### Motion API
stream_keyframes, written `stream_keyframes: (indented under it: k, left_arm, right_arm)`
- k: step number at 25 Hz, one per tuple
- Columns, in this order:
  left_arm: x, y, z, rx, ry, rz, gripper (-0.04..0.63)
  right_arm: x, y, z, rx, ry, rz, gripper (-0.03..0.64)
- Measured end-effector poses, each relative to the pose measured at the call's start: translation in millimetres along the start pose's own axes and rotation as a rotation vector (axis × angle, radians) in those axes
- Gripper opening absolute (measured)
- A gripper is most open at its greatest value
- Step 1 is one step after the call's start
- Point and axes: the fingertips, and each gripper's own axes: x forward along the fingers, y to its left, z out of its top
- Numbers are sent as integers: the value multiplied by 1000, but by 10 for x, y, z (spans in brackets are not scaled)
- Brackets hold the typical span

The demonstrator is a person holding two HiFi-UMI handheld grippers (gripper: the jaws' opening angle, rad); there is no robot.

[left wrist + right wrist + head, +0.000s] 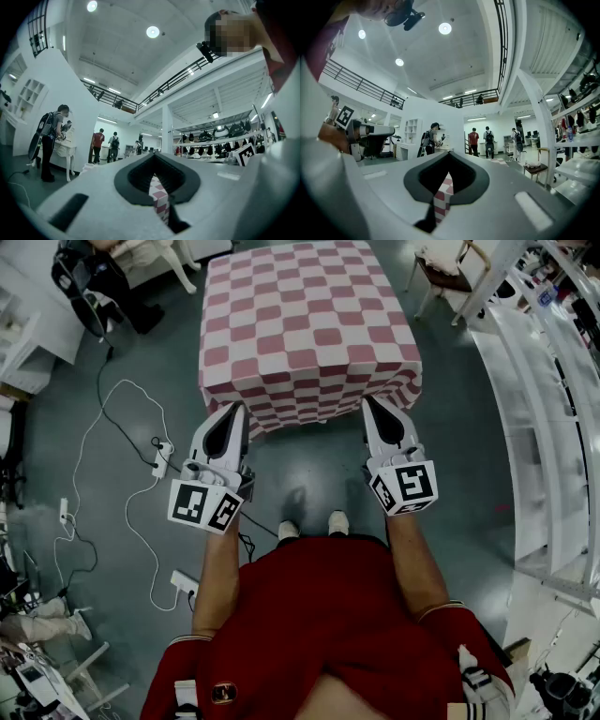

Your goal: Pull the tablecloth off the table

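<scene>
The person stands at the near side of the surface with both forearms stretched forward and down, roughly parallel, elbows slightly bent. The left hand-held gripper points at the near-left corner of the pink-and-white checked tablecloth. The right hand-held gripper points at the near-right corner. Each marker cube faces up, toward the person.

The tablecloth covers the whole top of the surface and hangs over its near edge, where both tips meet the draped hem. In the left gripper view the jaws are closed together, pinching a fold of checked fabric. The right gripper view shows the same: its jaws are clamped on a strip of the cloth. The person's shoes stand on the grey floor just behind the two grippers.
</scene>
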Motion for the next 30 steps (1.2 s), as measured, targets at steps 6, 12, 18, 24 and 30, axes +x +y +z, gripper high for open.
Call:
stream_keyframes:
  k: [6, 12, 18, 24, 30]
  left_arm:
    - [3, -39, -27, -4, 4, 4, 2]
    - [42, -56, 0, 3, -2, 22, 2]
    - [165, -105, -16, 19, 4, 53, 2]
    - [357, -195, -65, 47, 24, 91, 2]
    - [600, -140, -89, 53, 31, 139, 2]
  right_arm:
    - [-26, -43, -4, 6, -4, 9, 12]
    - [-50, -107, 8, 54, -28, 50, 12]
    - [-109, -417, -11, 51, -21, 30, 14]
    - [-192, -752, -90, 42, -10, 29, 14]
    - [-128, -1078, -179, 47, -1, 29, 14]
